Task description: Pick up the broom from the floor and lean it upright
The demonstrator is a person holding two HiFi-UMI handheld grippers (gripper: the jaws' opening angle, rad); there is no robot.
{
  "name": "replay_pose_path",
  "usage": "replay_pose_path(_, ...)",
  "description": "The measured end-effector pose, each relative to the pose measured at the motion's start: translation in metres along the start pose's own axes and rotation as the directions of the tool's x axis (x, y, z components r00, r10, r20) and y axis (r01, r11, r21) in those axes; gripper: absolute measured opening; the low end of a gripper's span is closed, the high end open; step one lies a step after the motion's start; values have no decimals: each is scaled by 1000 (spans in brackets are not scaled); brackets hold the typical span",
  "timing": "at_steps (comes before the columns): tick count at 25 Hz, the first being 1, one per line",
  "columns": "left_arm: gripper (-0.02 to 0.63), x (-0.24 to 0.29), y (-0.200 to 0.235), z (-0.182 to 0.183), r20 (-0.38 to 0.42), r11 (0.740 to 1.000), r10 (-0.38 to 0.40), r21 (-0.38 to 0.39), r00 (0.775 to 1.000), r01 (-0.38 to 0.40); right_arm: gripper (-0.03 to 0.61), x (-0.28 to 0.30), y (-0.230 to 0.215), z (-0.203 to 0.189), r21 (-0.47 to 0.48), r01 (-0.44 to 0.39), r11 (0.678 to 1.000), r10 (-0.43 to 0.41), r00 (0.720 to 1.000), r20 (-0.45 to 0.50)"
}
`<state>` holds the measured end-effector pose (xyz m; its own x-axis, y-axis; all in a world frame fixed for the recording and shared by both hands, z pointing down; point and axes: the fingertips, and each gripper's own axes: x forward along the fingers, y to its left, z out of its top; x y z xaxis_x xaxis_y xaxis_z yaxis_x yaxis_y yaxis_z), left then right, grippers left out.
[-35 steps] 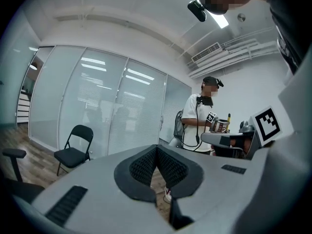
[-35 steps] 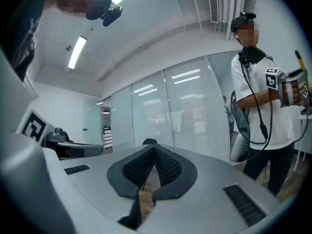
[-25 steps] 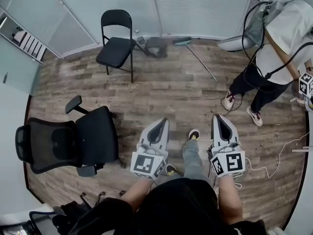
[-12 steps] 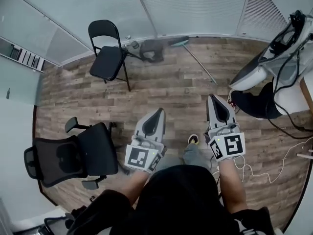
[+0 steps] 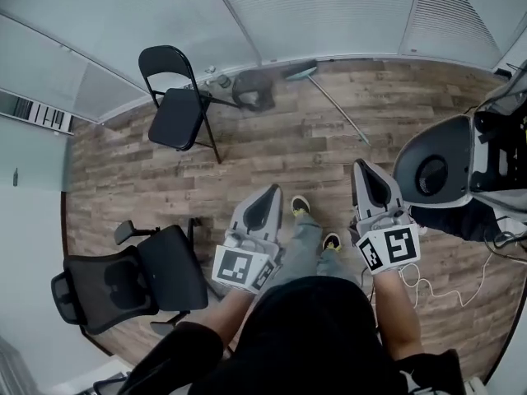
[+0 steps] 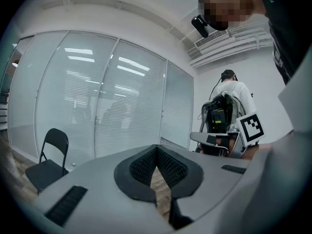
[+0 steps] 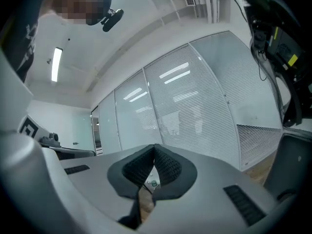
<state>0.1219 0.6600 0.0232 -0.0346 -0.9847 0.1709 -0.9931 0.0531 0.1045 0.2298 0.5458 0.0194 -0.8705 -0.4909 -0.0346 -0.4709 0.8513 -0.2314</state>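
The broom (image 5: pixel 333 105) lies flat on the wood floor near the far glass wall, its teal head (image 5: pixel 300 71) by the wall and its thin handle running toward the lower right. Both grippers are held out level in front of my body, well short of it. My left gripper (image 5: pixel 268 192) is shut and holds nothing; its ribbed pads (image 6: pixel 146 162) meet at the tip. My right gripper (image 5: pixel 366 167) is also shut and holds nothing, with its pads (image 7: pixel 165 165) closed together. The broom does not show in either gripper view.
A black folding chair (image 5: pixel 177 109) stands at the back left, with a grey dustpan-like object (image 5: pixel 251 89) beside it by the wall. A black office chair (image 5: pixel 136 278) is at the lower left. Another person with a backpack rig (image 5: pixel 445 171) stands close on the right. White cable (image 5: pixel 445 290) trails there.
I have walked forward: the broom and far wall sit nearer, the office chair has slid back to the lower left. The other person now stands closer on the right. Both grippers stayed shut.
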Motion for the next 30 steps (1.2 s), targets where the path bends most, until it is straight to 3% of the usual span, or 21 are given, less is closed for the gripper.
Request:
replay_pose_path(6, 6, 49, 50, 17, 35, 999, -50, 9, 998, 50, 15, 59, -11, 1, -60, 25, 998, -27, 999, -29)
replay_pose_path(21, 6, 144, 167, 44, 66, 979, -166, -106, 984, 172, 17, 179, -28, 27, -176, 135, 975, -144, 989, -44)
replay_pose_path(30, 6, 179, 189, 47, 54, 977, -207, -47, 977, 210, 17, 212, -51, 13, -148, 194, 970, -202, 978, -45)
